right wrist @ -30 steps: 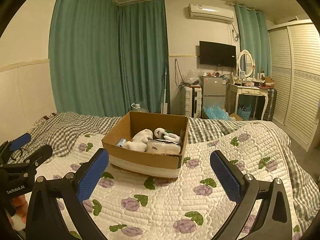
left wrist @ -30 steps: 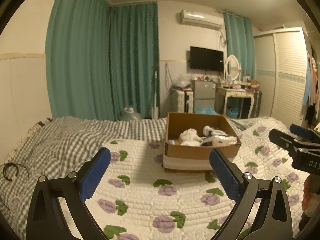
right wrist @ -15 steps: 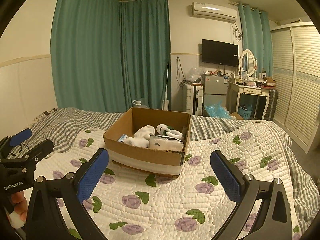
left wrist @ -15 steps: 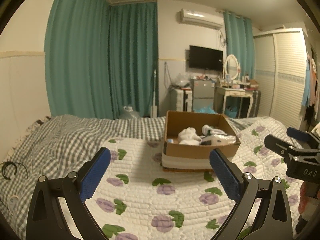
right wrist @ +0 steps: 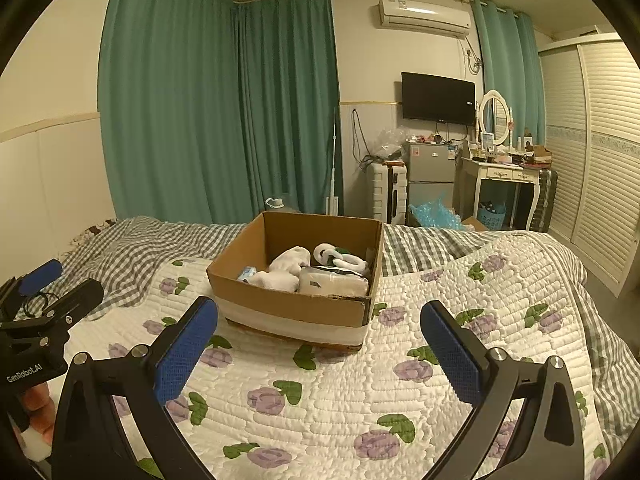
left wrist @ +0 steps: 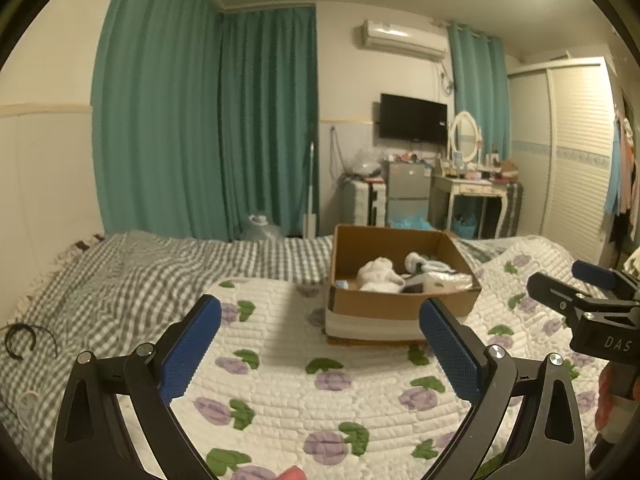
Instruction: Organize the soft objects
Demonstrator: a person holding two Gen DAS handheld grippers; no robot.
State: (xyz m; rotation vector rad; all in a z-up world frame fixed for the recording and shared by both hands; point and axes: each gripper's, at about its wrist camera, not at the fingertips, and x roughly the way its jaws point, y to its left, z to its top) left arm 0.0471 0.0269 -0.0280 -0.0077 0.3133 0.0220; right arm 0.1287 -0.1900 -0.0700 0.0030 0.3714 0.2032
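Both jaws stand spread wide and empty — the left hand-held gripper and the right hand-held gripper hang over the floral quilt. Since a second ago both have drawn slightly back — the cardboard box of white socks sits a little farther off, central on the bed.

Quilt between both sets of fingers and the cardboard box is bare, open approach from front. Box top open; 4 walls stand in the way from the sides. White soft items fill the box floor, little free room inside
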